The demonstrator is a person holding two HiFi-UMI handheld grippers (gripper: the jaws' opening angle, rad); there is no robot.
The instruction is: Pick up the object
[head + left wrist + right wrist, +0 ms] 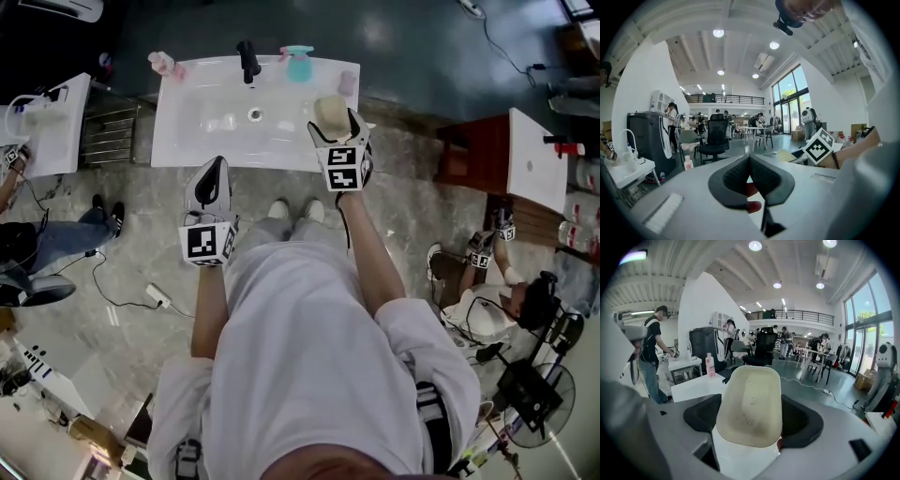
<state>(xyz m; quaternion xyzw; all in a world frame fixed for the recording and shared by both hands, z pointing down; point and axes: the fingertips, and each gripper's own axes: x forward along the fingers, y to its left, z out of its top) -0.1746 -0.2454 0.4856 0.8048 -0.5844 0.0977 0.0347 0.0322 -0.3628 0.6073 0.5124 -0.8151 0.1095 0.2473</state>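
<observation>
At the far left of the head view a seated person (37,246) is beside a small white basin (56,122). The main white sink (178,141) sits ahead of the wearer, with a pink bottle (165,64) on its back left corner; the bottle's label is too small to read. The left gripper (217,169) hovers at the sink's near edge over the stone floor (122,234). In the left gripper view its jaws are clenched together with nothing between them. Its marker cube (207,243) carries black-and-white square patterns and no words. A black faucet (248,61) stands at the middle of the back rim, and a teal pump bottle (299,64) is just to its right, its print unreadable. The cream oblong object (750,404), round-cornered and flecked with small dark specks, is grasped between the dark jaws of the right gripper (337,128). It is in the air above the sink's right part, its long side pointing away from the wearer. A pale pink cup (347,82) stands near the sink's back right corner. Further right is a red-brown cabinet (478,150) with a white top, and another person (487,314) sits below it.
</observation>
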